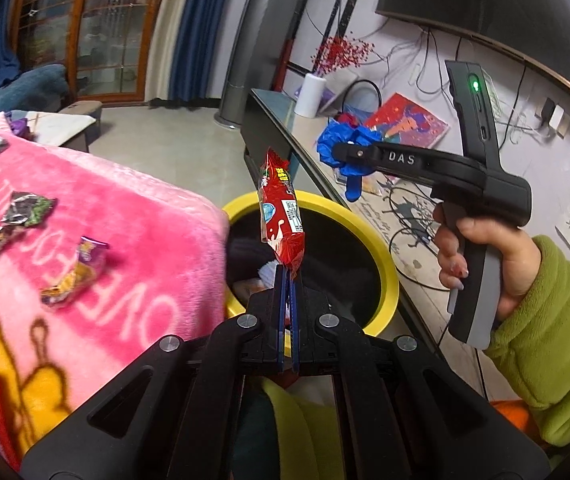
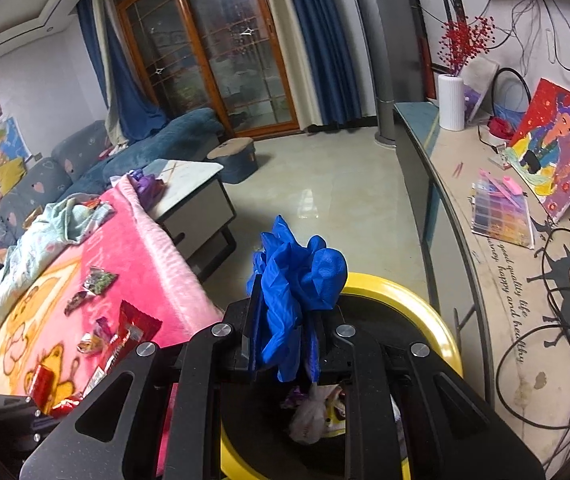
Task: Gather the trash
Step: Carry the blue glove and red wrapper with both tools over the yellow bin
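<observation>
The left gripper (image 1: 288,280) clenches a red snack wrapper (image 1: 281,212) upright above the yellow-rimmed trash bin (image 1: 389,276); the right gripper (image 2: 285,320) grasps crumpled blue gloves (image 2: 297,280) over the same bin, beside a wrapper-strewn pink blanket (image 1: 125,216).

Both grippers (image 1: 288,276) (image 2: 283,320) clamped, angled downward.
</observation>
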The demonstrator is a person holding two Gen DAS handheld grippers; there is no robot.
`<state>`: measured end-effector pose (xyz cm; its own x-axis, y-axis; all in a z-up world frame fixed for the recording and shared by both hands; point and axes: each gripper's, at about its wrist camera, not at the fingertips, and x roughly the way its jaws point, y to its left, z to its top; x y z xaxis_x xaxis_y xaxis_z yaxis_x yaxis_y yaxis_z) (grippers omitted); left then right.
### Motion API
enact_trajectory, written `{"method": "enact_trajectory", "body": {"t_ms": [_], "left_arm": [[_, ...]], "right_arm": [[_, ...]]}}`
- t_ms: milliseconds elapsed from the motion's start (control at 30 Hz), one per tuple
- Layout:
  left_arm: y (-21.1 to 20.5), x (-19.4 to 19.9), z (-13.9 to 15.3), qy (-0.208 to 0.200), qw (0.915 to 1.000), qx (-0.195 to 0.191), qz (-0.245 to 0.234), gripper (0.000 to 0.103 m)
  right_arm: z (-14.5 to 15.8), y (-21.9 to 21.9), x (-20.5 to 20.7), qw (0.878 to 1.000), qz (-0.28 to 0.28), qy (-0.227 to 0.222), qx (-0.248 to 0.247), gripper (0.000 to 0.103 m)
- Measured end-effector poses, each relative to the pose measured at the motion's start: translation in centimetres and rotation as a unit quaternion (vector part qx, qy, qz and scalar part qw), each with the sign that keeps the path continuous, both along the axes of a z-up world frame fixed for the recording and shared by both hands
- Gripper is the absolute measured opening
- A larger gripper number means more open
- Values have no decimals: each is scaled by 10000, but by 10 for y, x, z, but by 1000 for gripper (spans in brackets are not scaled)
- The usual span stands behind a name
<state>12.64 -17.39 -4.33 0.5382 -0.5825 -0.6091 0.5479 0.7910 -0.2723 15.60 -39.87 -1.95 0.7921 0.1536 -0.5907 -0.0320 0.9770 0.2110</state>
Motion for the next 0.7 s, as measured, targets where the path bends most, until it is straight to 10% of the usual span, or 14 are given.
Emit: {"method": "enact_trajectory", "body": {"t_ms": [700], "left_arm": [[-53, 14, -37, 311, 9976, 399, -475, 0]], "right_arm": [[-35, -34, 9, 9984, -209, 519, 99, 19]]}}
